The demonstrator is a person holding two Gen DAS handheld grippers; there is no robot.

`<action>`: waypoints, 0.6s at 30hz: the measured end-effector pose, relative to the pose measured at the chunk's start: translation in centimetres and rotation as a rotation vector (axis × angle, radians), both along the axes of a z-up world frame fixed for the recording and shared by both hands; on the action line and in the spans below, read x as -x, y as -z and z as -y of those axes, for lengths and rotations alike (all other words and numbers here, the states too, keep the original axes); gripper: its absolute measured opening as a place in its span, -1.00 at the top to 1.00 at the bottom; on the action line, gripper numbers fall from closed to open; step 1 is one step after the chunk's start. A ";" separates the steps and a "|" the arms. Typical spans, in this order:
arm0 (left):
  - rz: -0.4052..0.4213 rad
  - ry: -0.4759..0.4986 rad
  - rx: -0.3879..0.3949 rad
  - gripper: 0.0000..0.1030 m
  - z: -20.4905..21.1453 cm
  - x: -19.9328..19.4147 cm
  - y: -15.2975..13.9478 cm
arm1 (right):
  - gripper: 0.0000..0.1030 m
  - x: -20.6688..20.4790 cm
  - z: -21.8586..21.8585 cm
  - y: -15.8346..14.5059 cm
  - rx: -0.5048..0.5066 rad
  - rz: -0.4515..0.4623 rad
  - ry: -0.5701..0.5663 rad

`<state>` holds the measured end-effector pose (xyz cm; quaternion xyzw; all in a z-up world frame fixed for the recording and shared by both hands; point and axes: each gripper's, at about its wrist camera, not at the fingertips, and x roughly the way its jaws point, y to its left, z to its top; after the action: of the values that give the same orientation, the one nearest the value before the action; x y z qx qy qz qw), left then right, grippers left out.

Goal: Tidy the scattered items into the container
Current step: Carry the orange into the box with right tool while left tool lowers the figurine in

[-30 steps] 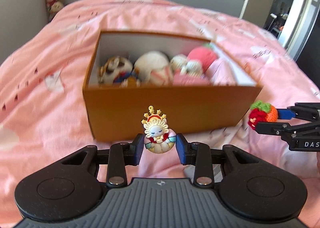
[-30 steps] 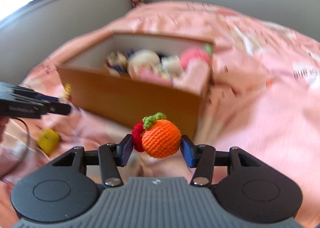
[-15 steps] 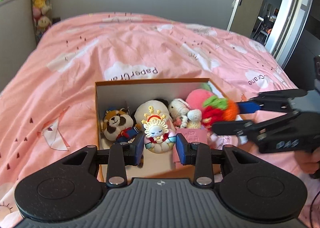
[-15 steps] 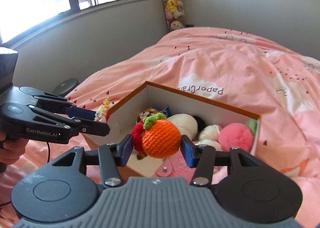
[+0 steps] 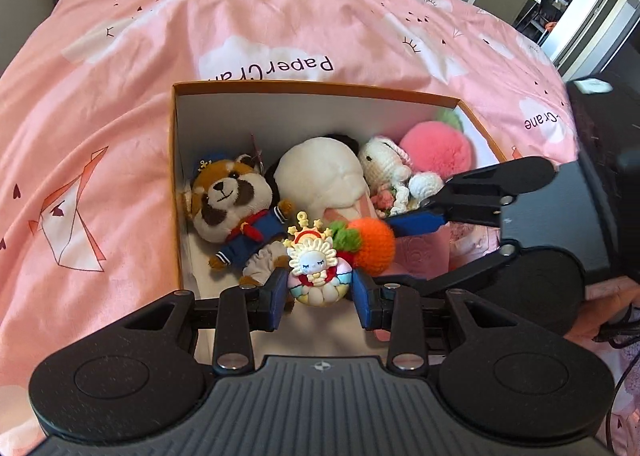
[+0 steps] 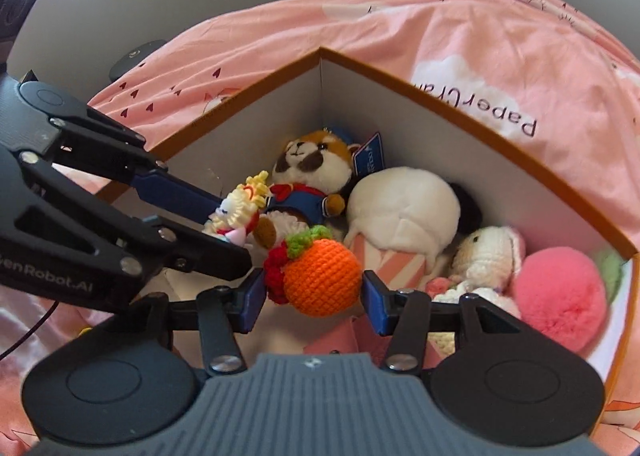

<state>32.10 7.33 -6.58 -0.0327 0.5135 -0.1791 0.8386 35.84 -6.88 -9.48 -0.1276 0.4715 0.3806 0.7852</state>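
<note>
Orange crochet fruit (image 6: 320, 276) sits clamped between the right gripper (image 6: 314, 290) pads, lower centre of frame, hanging over the open box (image 6: 440, 92). Left gripper (image 5: 318, 288) pinches a small sun-face charm (image 5: 316, 272), also low centre, over the box's near edge. Both toys almost touch. Raccoon plush (image 5: 230, 204) and pink pompom (image 5: 436, 152) lie inside the box on the pink bedcover (image 5: 120, 56).

The orange fruit (image 6: 322, 280) is knobbly crochet yarn; the sun-faced charm (image 5: 316, 276) looks glossy, smooth plastic (or resin). The raccoon plush (image 5: 232, 208) and pink pompom (image 6: 560, 304) are fluffy, the box (image 5: 320, 90) matt card, the bedcover (image 5: 120, 76) creased cotton-like cloth.
</note>
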 end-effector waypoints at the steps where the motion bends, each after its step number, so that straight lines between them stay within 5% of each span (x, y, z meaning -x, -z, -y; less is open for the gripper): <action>1: -0.008 0.004 0.005 0.23 0.0 -0.2 0.0 | -0.05 -0.4 0.0 0.4 -0.004 -0.030 0.003; 18: -0.052 -0.019 0.022 0.22 0.4 -1.7 0.5 | -0.17 -0.2 0.7 0.5 -0.023 -0.071 0.020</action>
<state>33.81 6.96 -7.09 -0.0514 0.5328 -0.1756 0.8262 36.07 -7.61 -9.98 -0.1002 0.4958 0.3822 0.7734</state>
